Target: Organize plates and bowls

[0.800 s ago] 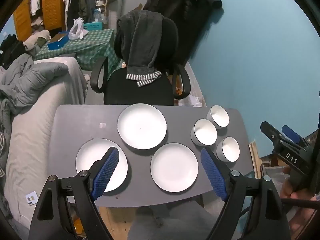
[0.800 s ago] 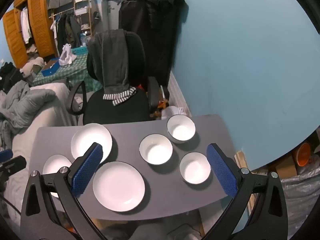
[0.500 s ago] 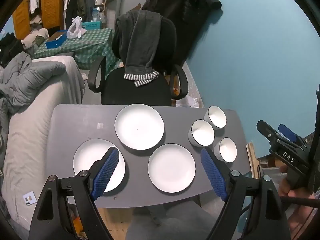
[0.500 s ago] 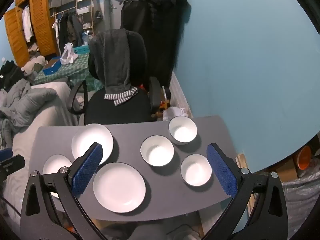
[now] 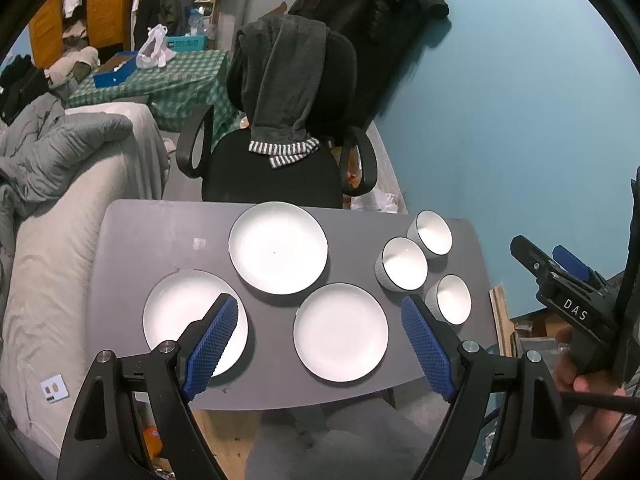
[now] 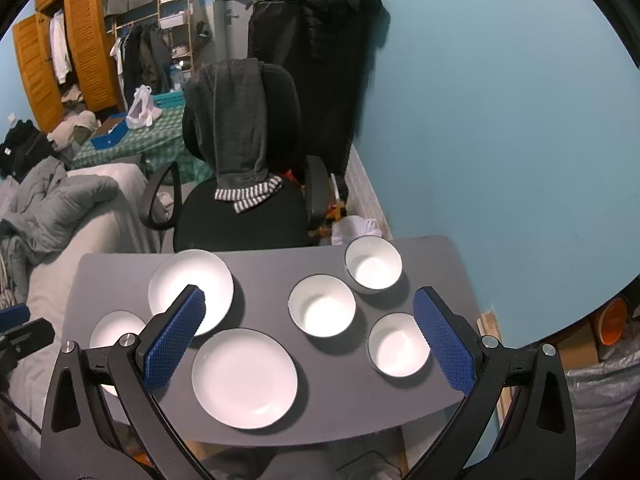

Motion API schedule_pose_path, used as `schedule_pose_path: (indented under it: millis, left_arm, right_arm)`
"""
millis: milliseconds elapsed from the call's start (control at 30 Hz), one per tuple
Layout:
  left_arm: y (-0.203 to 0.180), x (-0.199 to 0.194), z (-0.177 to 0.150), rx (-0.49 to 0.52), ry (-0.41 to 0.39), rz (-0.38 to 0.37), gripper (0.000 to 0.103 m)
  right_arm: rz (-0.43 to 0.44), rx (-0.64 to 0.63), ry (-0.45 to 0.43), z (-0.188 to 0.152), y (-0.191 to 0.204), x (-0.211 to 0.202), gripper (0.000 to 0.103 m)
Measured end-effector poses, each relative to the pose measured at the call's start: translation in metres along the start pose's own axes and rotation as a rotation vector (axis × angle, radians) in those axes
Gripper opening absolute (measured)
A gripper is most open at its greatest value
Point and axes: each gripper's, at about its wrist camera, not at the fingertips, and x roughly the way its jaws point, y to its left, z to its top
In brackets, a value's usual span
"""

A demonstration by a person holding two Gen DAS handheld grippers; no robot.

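Left wrist view: the left gripper hangs above the near edge of the grey table, its blue-padded fingers spread wide with nothing between them. 3 white plates lie flat and apart from one another: the far plate at 12 o'clock from the gripper, the near-left plate at 9 o'clock and partly behind the left pad, and the near-centre plate straight ahead between the pads. 3 white bowls stand upright at 2 o'clock in a close cluster: the far bowl, the middle bowl just beside it, and the near bowl next to the right pad. The right gripper shows at 3 o'clock, off the table's edge, held in a hand.

Right wrist view: the right gripper is likewise wide apart and holds nothing. Between its pads sit the near-centre plate at 7 o'clock and the 3 bowls at 12 to 2 o'clock: middle bowl, far bowl, near bowl. An office chair draped with a dark garment stands beyond the table's far edge.
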Motion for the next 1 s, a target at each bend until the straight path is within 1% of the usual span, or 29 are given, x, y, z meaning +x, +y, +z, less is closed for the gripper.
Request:
schedule_pose_path:
  millis: [133, 567, 1000]
  left_arm:
    - [0.0012, 0.0005, 0.0009, -0.005, 0.006, -0.008, 0.085]
    - [-0.0022, 0.0027, -0.0013, 0.012, 0.001, 0.001, 0.085]
    - [-0.0006, 0.0031, -0.0003, 0.002, 0.005, -0.004, 0.085]
  right_arm:
    - [0.0, 0.001, 0.001, 0.0017, -0.0005, -0.0005, 0.102]
    - [0.002, 0.004, 0.003, -0.0015, -0.0034, 0.0004, 0.102]
    - [0.004, 0.007, 0.009, -0.0039, -0.0061, 0.0035, 0.102]
